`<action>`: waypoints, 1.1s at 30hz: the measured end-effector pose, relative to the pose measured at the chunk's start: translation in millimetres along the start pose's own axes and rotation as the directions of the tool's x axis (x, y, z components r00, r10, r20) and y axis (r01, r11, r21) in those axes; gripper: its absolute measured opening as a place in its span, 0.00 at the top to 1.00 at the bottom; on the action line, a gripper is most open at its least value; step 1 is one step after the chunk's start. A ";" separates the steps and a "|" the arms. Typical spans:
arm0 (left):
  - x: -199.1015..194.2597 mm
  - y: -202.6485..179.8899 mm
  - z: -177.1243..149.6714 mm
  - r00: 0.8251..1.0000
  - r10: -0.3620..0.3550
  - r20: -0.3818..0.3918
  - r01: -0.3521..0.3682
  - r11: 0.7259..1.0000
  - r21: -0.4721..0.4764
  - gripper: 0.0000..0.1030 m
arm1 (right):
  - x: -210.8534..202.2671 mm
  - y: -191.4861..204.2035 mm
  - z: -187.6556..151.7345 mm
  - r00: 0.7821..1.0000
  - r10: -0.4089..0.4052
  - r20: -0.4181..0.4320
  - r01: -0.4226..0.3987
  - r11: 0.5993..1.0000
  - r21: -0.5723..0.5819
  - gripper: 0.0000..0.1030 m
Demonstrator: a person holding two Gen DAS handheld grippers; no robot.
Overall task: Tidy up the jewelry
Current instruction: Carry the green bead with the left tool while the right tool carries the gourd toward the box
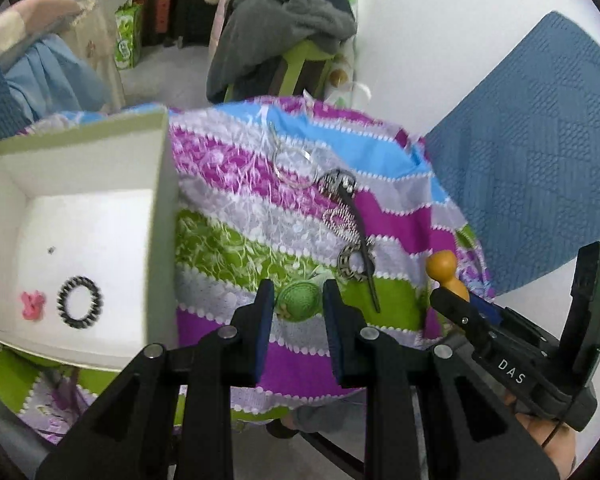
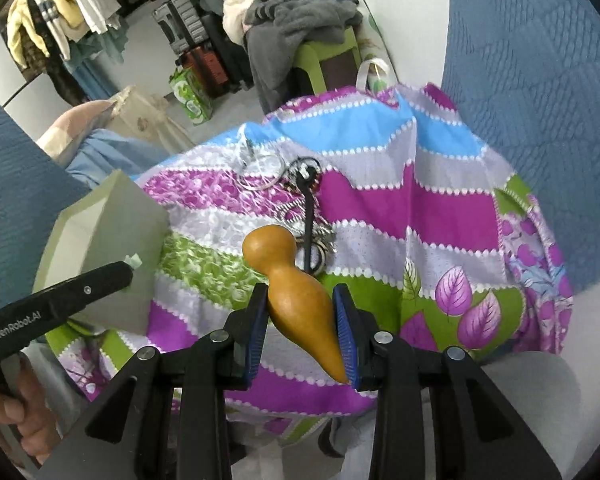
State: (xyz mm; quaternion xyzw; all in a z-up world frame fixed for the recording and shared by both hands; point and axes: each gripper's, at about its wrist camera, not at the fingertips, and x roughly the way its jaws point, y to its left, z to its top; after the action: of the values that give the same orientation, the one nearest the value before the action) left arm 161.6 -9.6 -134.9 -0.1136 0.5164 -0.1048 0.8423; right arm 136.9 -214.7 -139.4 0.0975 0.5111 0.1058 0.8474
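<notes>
While gripping a round green mesh-textured ball [image 1: 299,297] between its blue pads, left gripper [image 1: 299,300] low over the striped purple, green and blue patterned cloth [image 1: 236,216], just beside the open white cardboard box [image 1: 156,184]. Inside that box: a black coiled hair ring [image 1: 79,301] and a small pink clip [image 1: 32,305], side by side on the floor. Right gripper [image 2: 301,320] closed on a tan gourd-shaped wooden charm [image 2: 288,280], near the tangle of silver rings and black cord [image 2: 304,208] on the cloth.
</notes>
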 end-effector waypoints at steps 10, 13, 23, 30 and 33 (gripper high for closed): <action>-79.5 4.2 33.9 0.992 0.019 0.121 -0.024 0.999 0.039 0.75 | -57.7 45.7 40.9 0.991 0.052 0.125 -0.047 0.998 -0.048 0.71; -102.0 10.9 43.8 0.987 0.021 0.156 -0.027 0.999 0.034 0.75 | -72.7 63.8 56.3 0.984 0.061 0.170 -0.049 0.996 -0.073 0.71; -159.5 42.7 63.7 0.967 0.038 0.251 -0.046 0.999 0.027 0.75 | -107.0 130.3 83.6 0.959 0.111 0.259 -0.068 0.984 -0.167 0.71; -177.9 83.7 63.7 0.961 0.060 0.269 -0.059 0.998 -0.009 0.75 | -97.3 175.0 85.3 0.956 0.141 0.258 -0.091 0.976 -0.195 0.71; -177.4 103.4 60.3 0.962 0.074 0.262 -0.069 0.997 -0.026 0.75 | -87.5 189.3 81.9 0.955 0.151 0.256 -0.104 0.977 -0.186 0.71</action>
State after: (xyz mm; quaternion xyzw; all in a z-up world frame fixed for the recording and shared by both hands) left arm 142.7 146.0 10.8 -0.1147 0.4050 -0.0541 0.9055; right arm 154.6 -62.3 23.9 0.0710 0.3733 0.1895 0.9054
